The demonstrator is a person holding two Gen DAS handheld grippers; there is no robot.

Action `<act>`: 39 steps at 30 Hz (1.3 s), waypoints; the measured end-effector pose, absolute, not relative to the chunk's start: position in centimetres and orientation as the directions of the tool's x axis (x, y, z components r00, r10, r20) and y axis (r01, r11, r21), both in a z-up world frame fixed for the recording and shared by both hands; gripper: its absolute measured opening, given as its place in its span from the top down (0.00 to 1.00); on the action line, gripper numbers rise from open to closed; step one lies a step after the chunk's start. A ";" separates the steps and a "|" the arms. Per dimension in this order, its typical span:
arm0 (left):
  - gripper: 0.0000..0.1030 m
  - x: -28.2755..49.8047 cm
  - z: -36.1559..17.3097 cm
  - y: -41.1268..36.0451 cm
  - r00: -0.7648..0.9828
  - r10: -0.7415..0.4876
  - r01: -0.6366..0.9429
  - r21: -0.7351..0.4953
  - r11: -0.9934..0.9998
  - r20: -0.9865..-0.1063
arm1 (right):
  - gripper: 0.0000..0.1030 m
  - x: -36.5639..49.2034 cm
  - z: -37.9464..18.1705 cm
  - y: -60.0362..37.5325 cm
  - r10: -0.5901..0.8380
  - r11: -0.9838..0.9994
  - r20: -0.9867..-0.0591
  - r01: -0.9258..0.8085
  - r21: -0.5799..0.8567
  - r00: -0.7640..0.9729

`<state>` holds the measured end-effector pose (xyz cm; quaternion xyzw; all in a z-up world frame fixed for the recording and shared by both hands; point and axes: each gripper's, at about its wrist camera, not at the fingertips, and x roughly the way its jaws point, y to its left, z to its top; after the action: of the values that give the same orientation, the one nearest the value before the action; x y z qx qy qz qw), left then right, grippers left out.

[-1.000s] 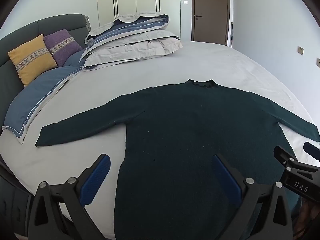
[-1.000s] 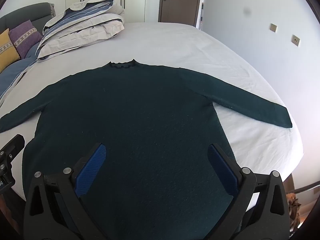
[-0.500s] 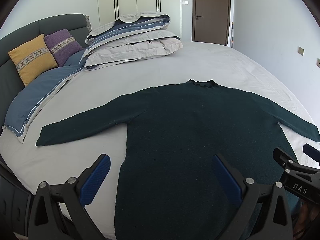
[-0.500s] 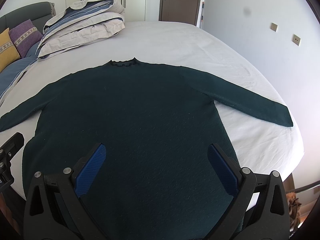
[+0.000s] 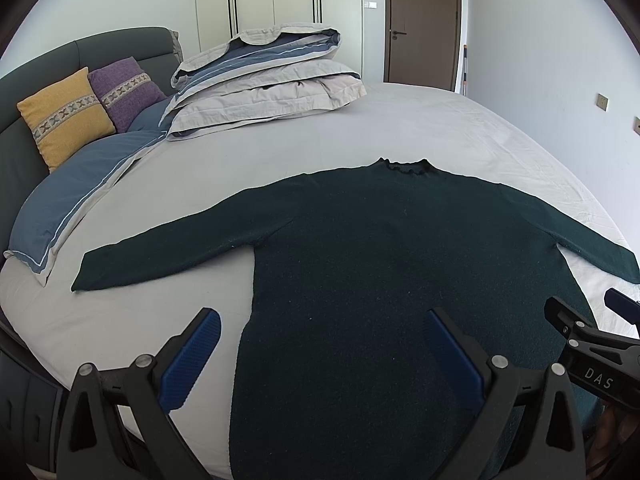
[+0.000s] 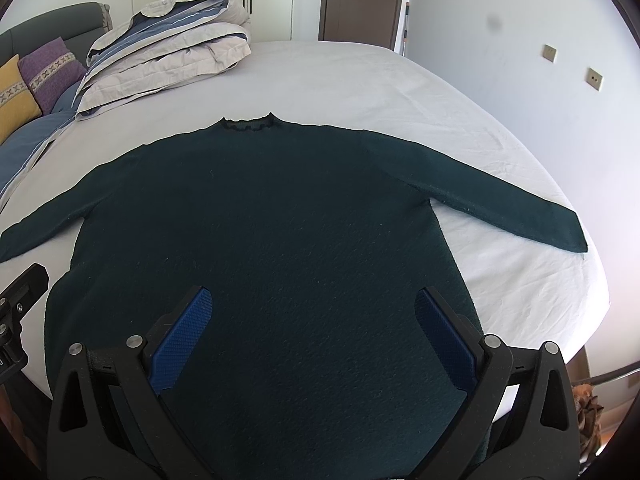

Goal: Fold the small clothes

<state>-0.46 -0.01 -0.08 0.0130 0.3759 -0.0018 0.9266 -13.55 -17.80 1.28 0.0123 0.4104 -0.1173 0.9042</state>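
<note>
one dark green sweater [image 6: 280, 240] lies flat on a white bed [image 6: 380, 80].

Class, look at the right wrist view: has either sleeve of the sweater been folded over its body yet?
No: both sleeves of the sweater lie spread out flat on the bed.

Bare white bed [image 5: 420, 128] sheet open beyond the sweater's [image 5: 380, 260] collar and to both sides past the sleeves. Far left corner blocked: folded duvet stack [image 5: 268, 80] piled high, with blue pillow [image 5: 76, 184] and yellow and purple cushions [image 5: 64, 112] against the headboard. Left hand-held gripper [image 5: 320, 356] and right hand-held gripper [image 6: 312, 332] both spread wide above the lower sweater body, close side by side; nothing stands between them and the fabric.
</note>
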 end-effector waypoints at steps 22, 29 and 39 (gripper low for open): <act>0.00 -0.5 -0.1 0.1 0.718 0.009 0.009 0.023 1.000 -0.696 | 0.00 -13.8 1.0 -17.3 -0.198 0.973 -0.752 0.220 -0.072 0.629; 0.00 -0.5 0.0 0.2 0.718 0.010 0.008 0.023 1.000 -0.696 | 0.00 -13.6 0.9 -17.4 -0.196 0.973 -0.754 0.217 -0.072 0.627; 0.00 -0.6 0.0 0.5 0.717 0.009 0.007 0.020 1.000 -0.697 | 0.00 -13.4 0.8 -17.3 -0.195 0.974 -0.757 0.216 -0.073 0.624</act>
<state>-0.56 0.48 0.00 0.0107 0.3759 0.0004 0.9266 -13.44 -17.33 0.78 0.0124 0.4184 -0.1142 0.9009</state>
